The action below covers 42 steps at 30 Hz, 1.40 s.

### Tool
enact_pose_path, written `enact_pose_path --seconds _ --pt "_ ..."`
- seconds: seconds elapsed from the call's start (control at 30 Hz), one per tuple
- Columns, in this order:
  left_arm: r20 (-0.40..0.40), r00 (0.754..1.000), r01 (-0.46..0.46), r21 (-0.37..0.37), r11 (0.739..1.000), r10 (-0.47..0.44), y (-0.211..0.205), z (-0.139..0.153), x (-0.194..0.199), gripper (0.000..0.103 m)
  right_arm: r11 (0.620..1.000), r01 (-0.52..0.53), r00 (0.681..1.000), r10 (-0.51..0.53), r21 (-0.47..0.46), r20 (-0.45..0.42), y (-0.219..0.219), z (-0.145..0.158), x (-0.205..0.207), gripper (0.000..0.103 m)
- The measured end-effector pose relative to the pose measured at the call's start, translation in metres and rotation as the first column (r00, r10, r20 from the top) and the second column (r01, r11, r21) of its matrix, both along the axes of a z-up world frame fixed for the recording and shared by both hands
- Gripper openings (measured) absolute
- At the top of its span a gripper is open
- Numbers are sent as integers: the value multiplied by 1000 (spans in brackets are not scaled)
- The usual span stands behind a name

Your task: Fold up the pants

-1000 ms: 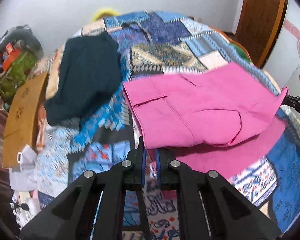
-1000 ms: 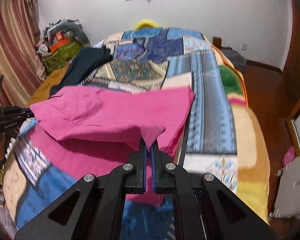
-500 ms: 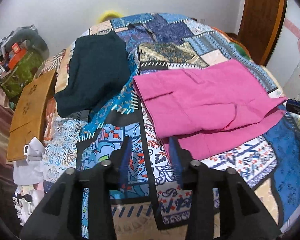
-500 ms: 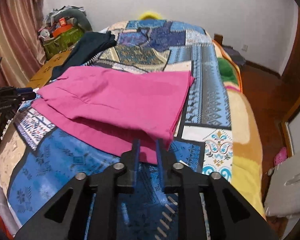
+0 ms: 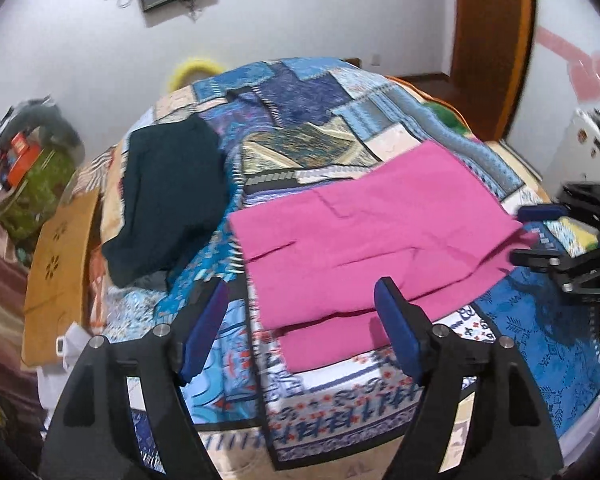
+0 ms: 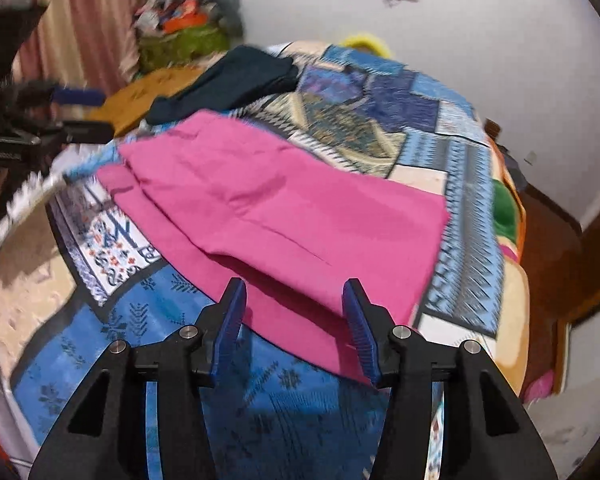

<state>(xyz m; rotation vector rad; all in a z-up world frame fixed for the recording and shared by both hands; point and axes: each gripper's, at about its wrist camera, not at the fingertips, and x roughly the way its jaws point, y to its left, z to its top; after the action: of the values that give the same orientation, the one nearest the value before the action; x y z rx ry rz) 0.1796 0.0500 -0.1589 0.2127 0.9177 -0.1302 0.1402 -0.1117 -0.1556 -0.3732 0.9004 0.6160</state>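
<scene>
The pink pants [image 5: 364, 236] lie folded flat on the patchwork bedspread [image 5: 300, 120], the upper layer set back from the lower layer's near edge. They also show in the right wrist view [image 6: 284, 216]. My left gripper [image 5: 304, 312] is open and empty, just above the pants' near left edge. My right gripper [image 6: 294, 304] is open and empty over the pants' near edge. The right gripper shows at the right edge of the left wrist view [image 5: 540, 236]; the left gripper shows at the left edge of the right wrist view [image 6: 76, 114].
A dark folded garment [image 5: 168, 196] lies on the bed left of the pants. A wooden board [image 5: 56, 264] lines the bed's left side, with a cluttered green bag [image 5: 32, 184] beyond. A wooden door [image 5: 492, 40] stands at the right. The bed's near edge is close.
Both grippers have let go of the pink pants and opened wide. The folded layer now lies flat on the bed. Both grippers have pulled back a little.
</scene>
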Motion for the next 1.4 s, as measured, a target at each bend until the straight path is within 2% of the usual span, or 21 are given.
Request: enact_pose_path --seconds 0.23,0.37,0.47,0.53,0.57,0.6,0.63,0.67,0.7,0.9,1.2,1.33,1.4 --pt "-73 994 91 39 995 -88 -31 -28 11 75 996 -73 997 72 -41 -32 23 -18 20 44" --pt "-78 985 156 51 986 -152 -47 -36 11 75 997 -78 996 77 -5 -46 28 -20 28 8" --pt "-81 979 194 56 979 -189 -57 -38 13 75 997 -67 997 69 48 -41 25 -16 30 6" --pt "-75 975 212 71 975 -207 -65 -40 14 71 995 -59 998 61 76 -23 22 -11 29 6" --pt "-74 973 224 80 971 -219 -69 -41 15 62 995 -57 998 59 87 -17 21 -9 28 5" --pt "-74 971 233 92 968 -227 -74 -43 16 46 994 -55 998 56 97 -12 19 -7 28 5" --pt "-74 971 235 102 967 -228 -76 -45 17 35 993 -52 999 52 109 -4 17 -4 27 5" --pt "-80 971 235 109 966 -227 -80 -47 19 14 992 -49 999 49 119 1 14 -1 27 5" --pt "-83 970 235 103 967 -227 -81 -47 19 11 991 -47 999 47 124 3 12 1 27 5" --pt "-50 970 241 21 970 -240 -81 -33 13 9 990 -35 999 35 138 -1 1 -2 21 4" --pt "-117 966 225 -44 973 -228 -77 -42 5 9 990 -21 999 27 136 -47 0 -15 6 5" --pt "-117 968 215 -77 974 -223 -72 -42 -2 9 992 -17 996 28 128 -87 0 -21 3 9" --pt "-114 968 212 -92 973 -222 -69 -39 -6 9 993 -21 996 31 117 -79 0 -21 0 9"
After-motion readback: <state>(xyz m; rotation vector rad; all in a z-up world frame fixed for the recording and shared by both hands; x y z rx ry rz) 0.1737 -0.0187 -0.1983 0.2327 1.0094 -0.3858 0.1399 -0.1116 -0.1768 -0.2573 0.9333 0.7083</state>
